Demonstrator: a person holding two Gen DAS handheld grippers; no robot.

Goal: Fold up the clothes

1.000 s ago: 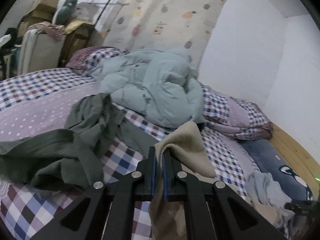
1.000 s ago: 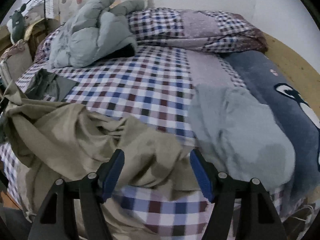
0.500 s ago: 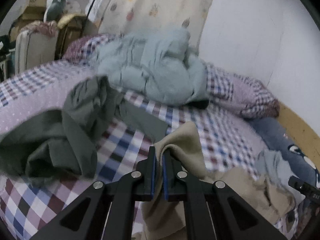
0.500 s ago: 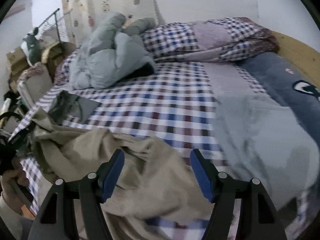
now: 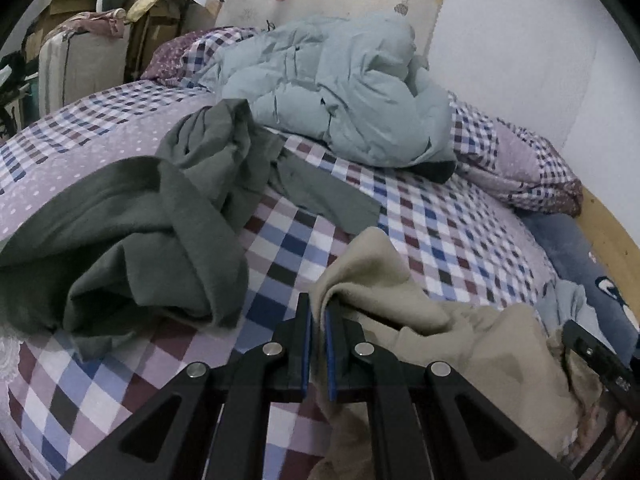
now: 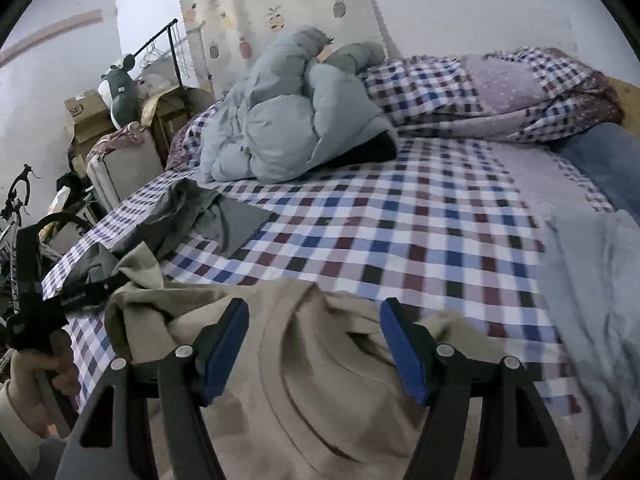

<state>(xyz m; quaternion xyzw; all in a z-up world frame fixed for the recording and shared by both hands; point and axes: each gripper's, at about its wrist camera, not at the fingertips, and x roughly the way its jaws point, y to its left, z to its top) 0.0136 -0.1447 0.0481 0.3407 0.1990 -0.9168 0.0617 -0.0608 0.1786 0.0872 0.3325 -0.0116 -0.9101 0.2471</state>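
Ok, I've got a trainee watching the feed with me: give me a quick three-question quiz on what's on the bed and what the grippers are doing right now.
1. True or false: the left gripper is shut on the beige garment.
2. Which lies nearest the patterned curtain? A) the dark grey-green garment B) the pale blue puffer jacket C) the beige garment
3. Fill in: the right gripper hovers over the beige garment with its jaws ____.

Key
1. True: a fold is pinched between its pads.
2. B
3. open
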